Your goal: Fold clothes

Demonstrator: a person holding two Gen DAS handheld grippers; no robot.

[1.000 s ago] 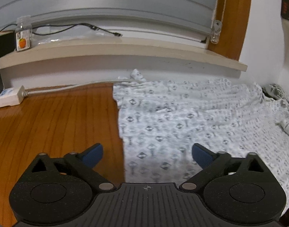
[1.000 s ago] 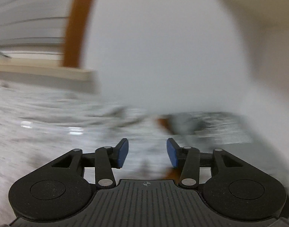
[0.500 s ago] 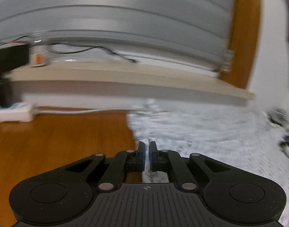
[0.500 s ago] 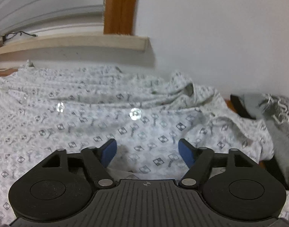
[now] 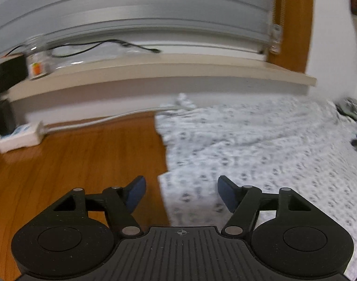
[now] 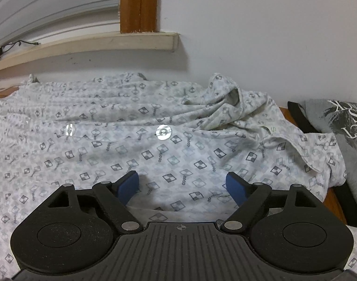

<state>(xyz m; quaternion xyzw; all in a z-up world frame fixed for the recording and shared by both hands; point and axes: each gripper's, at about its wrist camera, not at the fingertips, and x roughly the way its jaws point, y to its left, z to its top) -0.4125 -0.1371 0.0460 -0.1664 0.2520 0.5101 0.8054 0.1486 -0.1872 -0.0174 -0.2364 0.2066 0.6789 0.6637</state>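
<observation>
Left wrist view: shirt [image 5: 260,145] spread flat on desk [image 5: 73,159], unfolded; left gripper [image 5: 180,193] and right gripper [image 6: 182,186] jaws opening, empty; all folds remain.

White wall [image 6: 248,35], pale sill [image 5: 155,70], grey blinds [image 5: 131,7], wooden floor [image 5: 73,159]

Left gripper [image 5: 179,193] and right gripper [image 6: 182,188] both angled downward, jaws opening, nothing pinched between them
</observation>
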